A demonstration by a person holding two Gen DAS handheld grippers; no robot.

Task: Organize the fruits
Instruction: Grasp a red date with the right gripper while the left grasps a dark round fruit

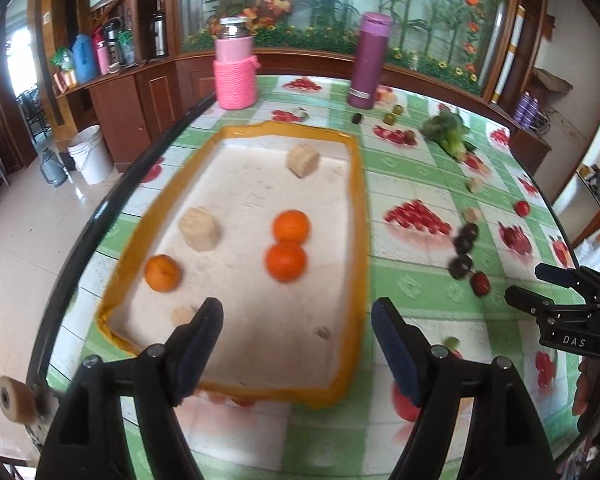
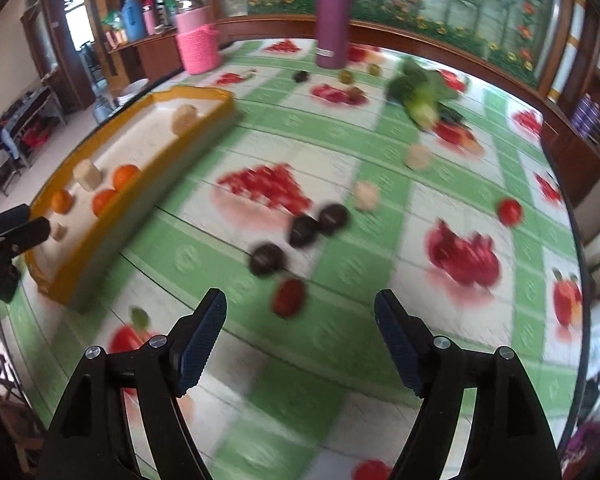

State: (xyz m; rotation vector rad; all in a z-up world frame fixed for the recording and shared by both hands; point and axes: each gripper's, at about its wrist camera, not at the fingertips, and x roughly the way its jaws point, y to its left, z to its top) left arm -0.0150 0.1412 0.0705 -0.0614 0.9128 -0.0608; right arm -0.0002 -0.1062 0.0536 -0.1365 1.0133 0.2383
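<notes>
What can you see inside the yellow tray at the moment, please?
Inside the yellow tray lie three oranges and several pale beige blocks. The near end is partly hidden behind the left gripper, whose jaws are empty.

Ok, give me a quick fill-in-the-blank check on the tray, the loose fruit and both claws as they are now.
1. The yellow tray holds ____ oranges.
2. The three dark round fruits lie on the ____, outside the tray.
3. The left claw and the right claw both hold ____.
4. The tall purple flask stands ____ on the table.

Missing words: three; tablecloth; nothing; upright
</notes>
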